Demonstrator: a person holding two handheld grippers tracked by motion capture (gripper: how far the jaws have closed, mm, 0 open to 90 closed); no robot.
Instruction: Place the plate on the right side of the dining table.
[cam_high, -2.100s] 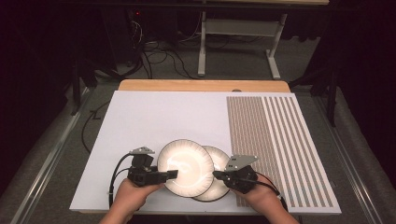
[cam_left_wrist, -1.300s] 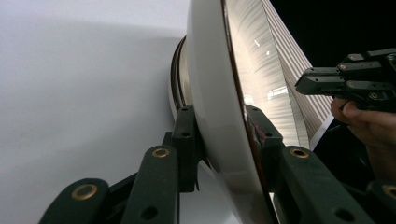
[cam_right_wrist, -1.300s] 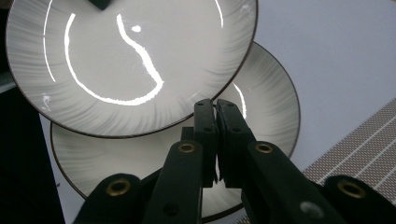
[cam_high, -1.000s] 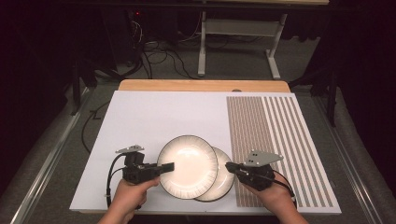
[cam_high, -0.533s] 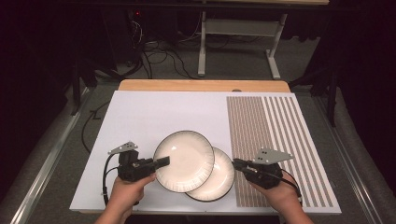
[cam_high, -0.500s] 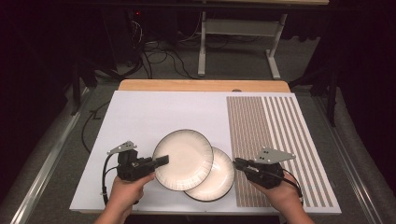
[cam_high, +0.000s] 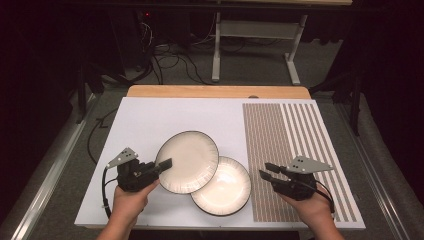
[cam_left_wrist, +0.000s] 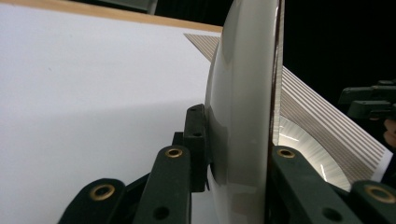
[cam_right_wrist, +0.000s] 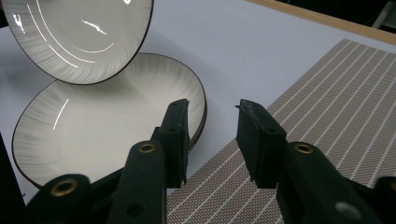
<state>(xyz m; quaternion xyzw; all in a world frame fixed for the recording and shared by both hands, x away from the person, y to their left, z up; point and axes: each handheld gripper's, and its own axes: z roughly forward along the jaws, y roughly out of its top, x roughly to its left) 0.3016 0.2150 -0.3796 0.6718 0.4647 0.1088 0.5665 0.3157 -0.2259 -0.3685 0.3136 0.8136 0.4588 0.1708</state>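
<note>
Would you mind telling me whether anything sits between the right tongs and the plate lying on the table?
Nothing visible does. The right tongs stand open and empty just off the rim of the lower plate, above the striped mat's edge. The upper plate, clamped in the left tongs, overlaps its far side only.

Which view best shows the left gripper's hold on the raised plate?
The left gripper view: the jaws clamp the rim of the raised plate edge-on. The high view shows the left gripper at that plate's left edge; the right gripper view shows its glossy face.
</note>
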